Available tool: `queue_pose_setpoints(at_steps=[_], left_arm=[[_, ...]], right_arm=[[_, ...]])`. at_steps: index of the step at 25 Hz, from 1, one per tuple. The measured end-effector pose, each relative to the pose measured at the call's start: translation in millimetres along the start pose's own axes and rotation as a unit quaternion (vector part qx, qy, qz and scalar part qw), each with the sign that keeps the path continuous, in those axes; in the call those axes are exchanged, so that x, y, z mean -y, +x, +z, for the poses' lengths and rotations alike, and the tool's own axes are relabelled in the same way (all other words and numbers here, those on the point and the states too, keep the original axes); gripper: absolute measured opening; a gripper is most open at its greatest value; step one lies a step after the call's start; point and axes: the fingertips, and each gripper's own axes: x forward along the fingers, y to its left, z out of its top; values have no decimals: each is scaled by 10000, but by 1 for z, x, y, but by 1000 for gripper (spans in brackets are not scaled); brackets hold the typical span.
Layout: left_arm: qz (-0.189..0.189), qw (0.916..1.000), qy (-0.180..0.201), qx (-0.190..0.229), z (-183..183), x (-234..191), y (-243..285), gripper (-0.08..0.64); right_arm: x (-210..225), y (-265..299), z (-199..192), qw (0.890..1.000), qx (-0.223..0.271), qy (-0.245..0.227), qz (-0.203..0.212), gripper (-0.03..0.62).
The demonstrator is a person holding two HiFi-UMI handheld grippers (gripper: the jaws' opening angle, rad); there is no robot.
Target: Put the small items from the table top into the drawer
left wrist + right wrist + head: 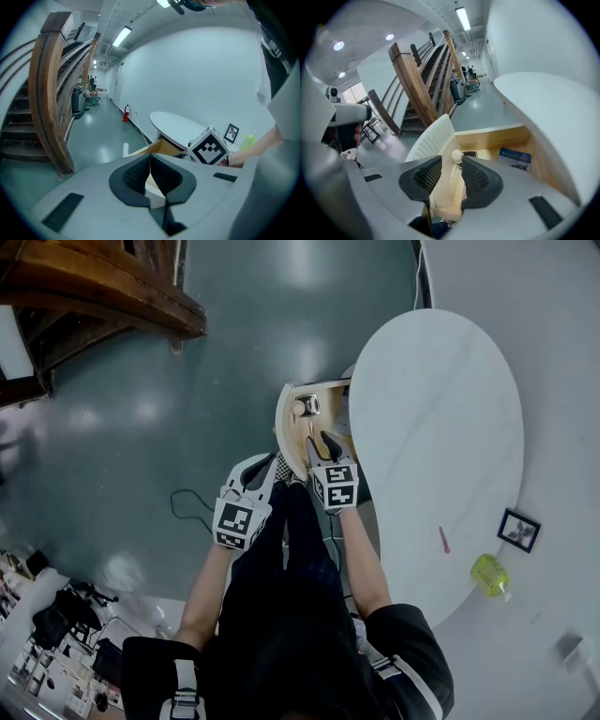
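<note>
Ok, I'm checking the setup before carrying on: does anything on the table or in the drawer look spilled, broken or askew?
Nothing looks spilled or broken. The drawer stands open with a few items inside; a thin pink item and a yellow-green item lie apart on the table, a small picture frame at its edge.

A: Jaws?
B: Left gripper (150, 158): dark ribbed pads (133, 176) meet at the tips, nothing gripped.
A: Past them?
B: Open light wooden drawer (159, 146) under a white oval table top (180, 125). Black-and-white marker cube (209, 146) just right of the drawer, a person's bare forearm (258, 145) behind it.
A: Far side of the table?
B: Small black-framed picture (231, 133), with a yellow-green item (248, 139) beside it that is too small to identify.
A: Left side?
B: Curved brown wooden staircase (51, 108) on a glossy grey-green floor (98, 136). Red fire extinguisher (125, 112) by the white wall.
</note>
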Motion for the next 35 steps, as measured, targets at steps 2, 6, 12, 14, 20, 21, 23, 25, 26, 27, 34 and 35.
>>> queue_pose_setpoints(at_steps=[2,6,12,14,20,21,23,25,26,27,34,35], left_arm=[[25,10000,41,48,9,4,-7,20],[-9,9998,116,182,22,14,-20,20],[-30,9984,349,443,55,28,-40,20],[-62,9976,426,535,65,36,-47,20],[-83,9953,599,759,95,50,-71,20],[-122,9947,639,801,99,52,-74,20],[-160,9933,727,882,108,55,-81,20],[-196,9921,793,954,114,60,-88,20],[-205,9915,817,995,118,62,-92,20],[-211,9909,837,1037,123,64,-96,20],[-319,9867,939,1287,147,79,-120,20],[-318,9860,968,1317,150,81,-123,20]], right_arm=[[-4,-12,8,9999,119,-19,-18,143],[-8,-40,27,9991,389,-70,-133,92],[-17,-84,52,9970,732,-120,-237,61],[-18,-102,62,9954,906,-128,-291,49],[-29,-151,94,9899,1349,-195,-400,39],[-32,-158,100,9888,1416,-205,-418,38],[-36,-172,110,9864,1566,-224,-453,38],[-39,-186,118,9840,1693,-248,-494,38],[-41,-194,121,9828,1753,-263,-511,38],[-44,-201,124,9816,1816,-278,-526,38],[-57,-251,138,9723,2225,-370,-621,37],[-58,-258,139,9707,2285,-367,-641,37]])
